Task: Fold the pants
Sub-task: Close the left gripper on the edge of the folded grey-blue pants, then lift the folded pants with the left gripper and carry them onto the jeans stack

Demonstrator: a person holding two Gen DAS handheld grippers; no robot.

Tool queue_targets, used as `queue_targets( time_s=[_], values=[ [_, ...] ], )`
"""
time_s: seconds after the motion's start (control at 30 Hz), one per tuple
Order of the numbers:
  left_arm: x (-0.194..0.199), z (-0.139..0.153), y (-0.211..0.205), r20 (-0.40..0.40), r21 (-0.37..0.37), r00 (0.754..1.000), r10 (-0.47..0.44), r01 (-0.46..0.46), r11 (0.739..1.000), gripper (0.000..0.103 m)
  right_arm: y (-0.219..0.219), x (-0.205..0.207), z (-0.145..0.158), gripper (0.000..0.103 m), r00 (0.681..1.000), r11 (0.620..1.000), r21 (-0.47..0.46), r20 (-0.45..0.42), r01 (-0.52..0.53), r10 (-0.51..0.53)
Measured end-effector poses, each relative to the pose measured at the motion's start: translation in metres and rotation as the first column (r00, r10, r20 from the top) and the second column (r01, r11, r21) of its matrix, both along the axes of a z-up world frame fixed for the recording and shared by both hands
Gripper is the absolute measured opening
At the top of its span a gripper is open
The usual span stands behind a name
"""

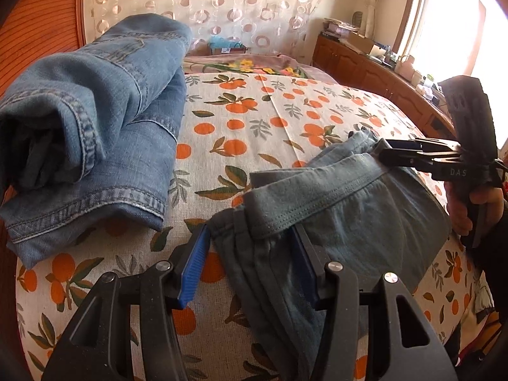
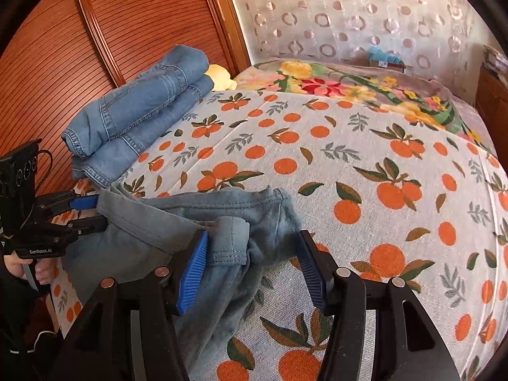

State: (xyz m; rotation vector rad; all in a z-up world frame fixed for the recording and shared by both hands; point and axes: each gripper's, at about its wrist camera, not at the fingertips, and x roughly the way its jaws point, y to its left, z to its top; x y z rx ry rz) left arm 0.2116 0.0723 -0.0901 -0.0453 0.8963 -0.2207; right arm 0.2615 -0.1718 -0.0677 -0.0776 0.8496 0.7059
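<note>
Grey-blue pants lie bunched on the bed near its front edge; they also show in the right wrist view. My left gripper is open with its blue pads on either side of one end of the waistband. My right gripper is open around the other end of the waistband. The right gripper also shows in the left wrist view at the fabric's far edge. The left gripper also shows in the right wrist view, jaws astride the cloth edge.
Folded blue jeans are stacked at the left by the wooden headboard. The bed carries an orange-print sheet and a floral blanket at the far end. A wooden cabinet with clutter stands by the window.
</note>
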Motion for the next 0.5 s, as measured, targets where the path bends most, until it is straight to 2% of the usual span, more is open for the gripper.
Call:
queue_targets(
  time_s=[0.37, 0.5],
  values=[
    [0.003, 0.000, 0.001, 0.010, -0.026, 1.000, 0.003, -0.003, 1.000, 0.051, 0.008, -0.006, -0.003, 0.057, 1.000, 1.000, 0.017, -0.017, -0.026, 0.026],
    [0.000, 0.000, -0.001, 0.010, -0.043, 1.000, -0.021, 0.021, 0.999, 0.036, 0.013, -0.011, -0.005, 0.037, 0.998, 0.998, 0.026, -0.028, -0.051, 0.052]
  ],
)
